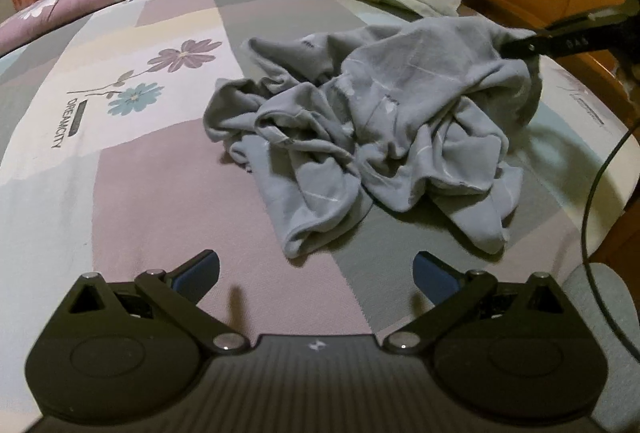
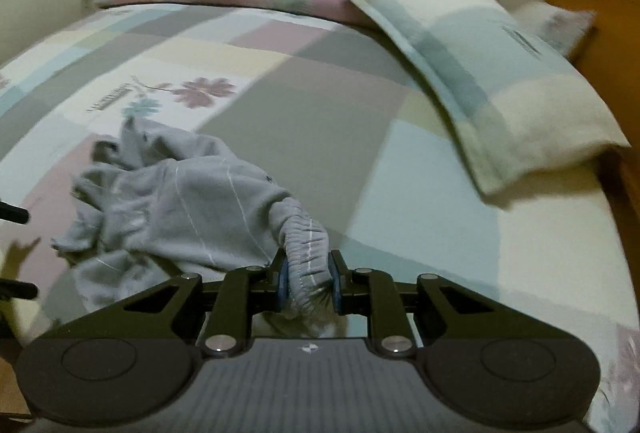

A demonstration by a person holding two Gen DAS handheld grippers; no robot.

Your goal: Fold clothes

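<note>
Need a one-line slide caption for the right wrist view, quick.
Right gripper shut on the gathered waistband of crumpled grey pants, lifting it off the patchwork bedsheet.

I see the grey garment (image 1: 372, 137) crumpled in a heap on the patchwork bedsheet (image 1: 160, 193), its gathered elastic waistband (image 2: 306, 265) lifted at one edge.

The pillow (image 2: 500, 105) at two o'clock is smeared by motion blur. The right gripper (image 1: 516, 47) is cut off at the three o'clock edge, its fingertips buried in the grey garment (image 1: 380, 137).
</note>
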